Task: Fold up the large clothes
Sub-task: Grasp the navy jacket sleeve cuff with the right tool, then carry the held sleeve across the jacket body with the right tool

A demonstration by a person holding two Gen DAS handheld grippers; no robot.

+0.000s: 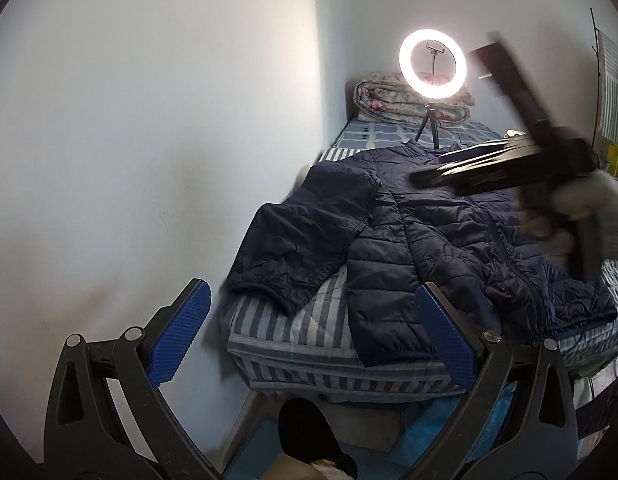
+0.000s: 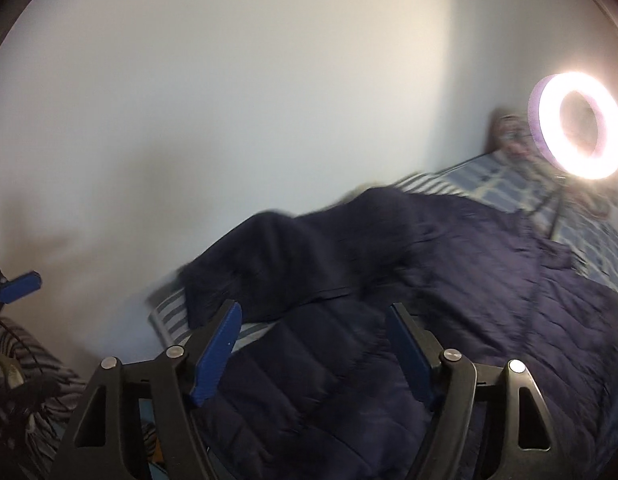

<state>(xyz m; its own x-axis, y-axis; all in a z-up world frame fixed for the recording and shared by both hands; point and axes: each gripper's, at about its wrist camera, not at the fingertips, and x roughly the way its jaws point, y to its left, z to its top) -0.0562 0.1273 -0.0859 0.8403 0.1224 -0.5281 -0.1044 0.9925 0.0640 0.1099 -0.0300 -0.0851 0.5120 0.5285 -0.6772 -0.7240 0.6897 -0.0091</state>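
A navy quilted puffer jacket [image 1: 429, 236] lies spread flat on a striped bed, its left sleeve [image 1: 297, 236] stretched toward the wall. My left gripper [image 1: 309, 332] is open and empty, held off the foot of the bed before the jacket's hem. My right gripper [image 2: 313, 348] is open and empty, hovering just above the jacket [image 2: 429, 300] near its hem. It also shows blurred in the left wrist view [image 1: 549, 168], held by a gloved hand above the jacket's right side. The right wrist view is motion-blurred.
A lit ring light [image 1: 432, 65] on a small tripod stands on the bed [image 1: 309, 344] behind the jacket's collar. A folded floral quilt [image 1: 381, 100] lies at the head. A white wall [image 1: 149, 120] runs along the bed's left side. Clutter is at far right.
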